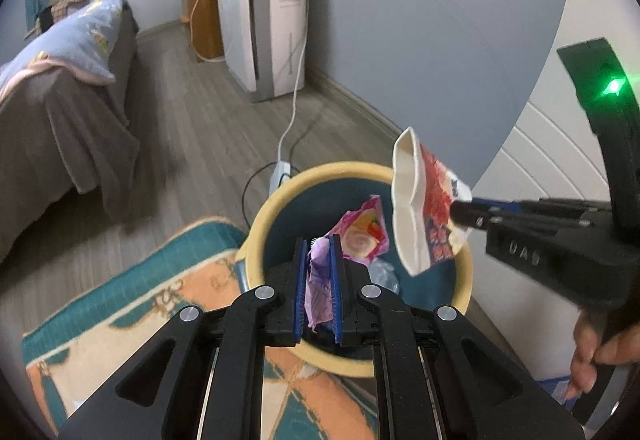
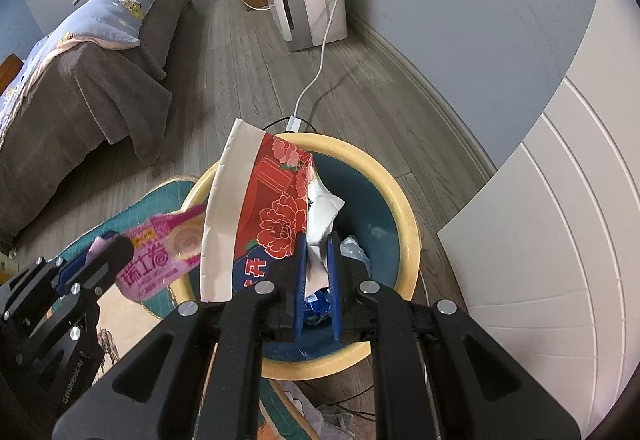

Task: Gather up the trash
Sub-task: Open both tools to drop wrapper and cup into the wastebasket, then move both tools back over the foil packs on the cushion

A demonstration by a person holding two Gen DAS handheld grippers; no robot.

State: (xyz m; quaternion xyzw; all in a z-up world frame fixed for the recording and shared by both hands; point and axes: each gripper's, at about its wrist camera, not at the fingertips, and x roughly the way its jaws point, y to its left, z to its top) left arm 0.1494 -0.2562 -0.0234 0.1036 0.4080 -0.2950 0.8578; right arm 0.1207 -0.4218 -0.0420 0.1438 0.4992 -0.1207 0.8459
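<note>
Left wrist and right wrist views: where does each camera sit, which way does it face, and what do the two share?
Left wrist: on the left gripper, looking down along its fingers, shut on a pink wrapper, into the bin; the right gripper and a hand show.
Right wrist: on the right gripper, facing down over the bin, shut on a flattened paper cup; the left gripper shows.
Shared: bin, wrapper, cup, bed, white appliance.

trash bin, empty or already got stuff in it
Not empty: clear crumpled plastic lies inside the trash bin.
</note>
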